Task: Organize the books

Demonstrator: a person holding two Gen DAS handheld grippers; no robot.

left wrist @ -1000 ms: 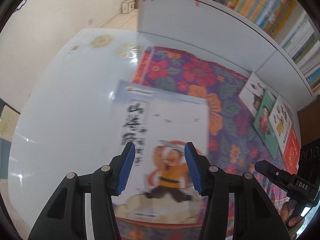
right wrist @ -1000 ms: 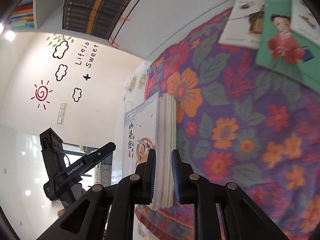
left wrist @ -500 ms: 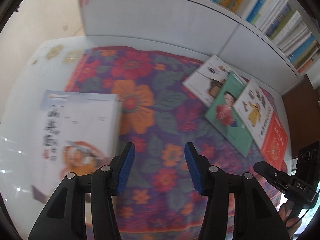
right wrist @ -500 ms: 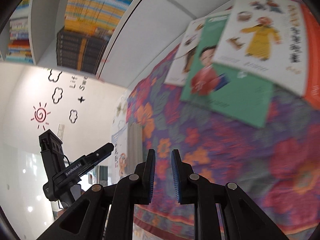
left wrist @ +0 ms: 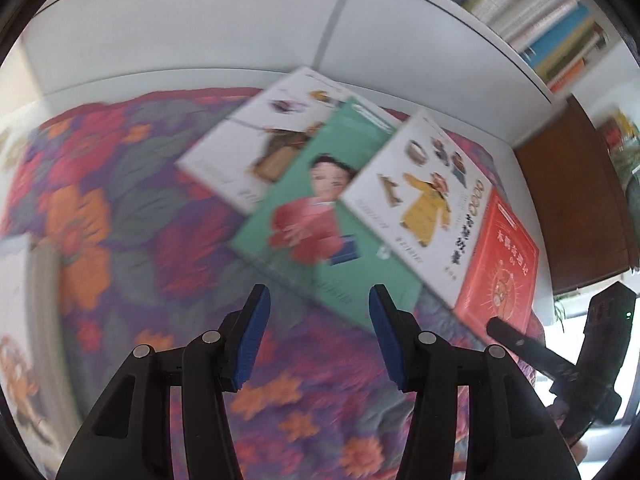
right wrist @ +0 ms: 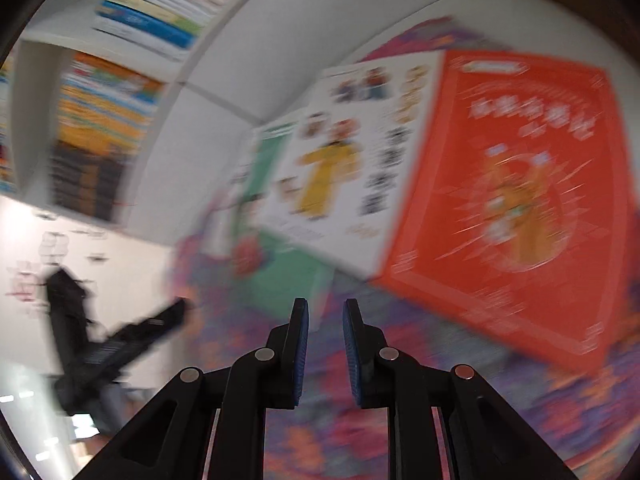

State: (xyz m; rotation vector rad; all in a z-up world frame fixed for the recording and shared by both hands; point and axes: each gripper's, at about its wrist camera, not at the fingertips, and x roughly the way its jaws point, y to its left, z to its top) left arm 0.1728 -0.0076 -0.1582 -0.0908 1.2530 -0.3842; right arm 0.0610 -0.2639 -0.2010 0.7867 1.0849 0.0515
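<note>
Four books are lying fanned across the floral cloth [left wrist: 92,240] on the worktop, each overlapping its neighbour: a white book with a brown figure [left wrist: 256,148] furthest toward the shelving, then the green book [left wrist: 316,220], then the white book with a yellow-robed figure [left wrist: 420,196], and the red book [left wrist: 500,264] at the near right end. At the far left edge of the left wrist view a pale stack of books [left wrist: 24,320] is showing, blurred, well apart from the fan.

The left tool [left wrist: 316,334] is hanging over the cloth with its pads parted and nothing between them, its tips lined up with the near edge of the green book. The right tool [right wrist: 324,344] is holding its pads nearly together, only a narrow gap showing — it too is carrying nothing, and it is pointing at the near corners of the red and yellow-robed books. Both views are smeared, so fine contact cannot be read.

The step in hand appears to be reaching for the next book to add to the stack. The top book of the fan — which one that is, the blur is hiding — looks like the sensible pick, since pulling a lower one would be dragging the rest. The right tool's gap probably needs widening before it is closing over a cover edge, and a grip on an overhanging corner is likely to be steadier than scraping a flat cover off the soft cloth.
</note>
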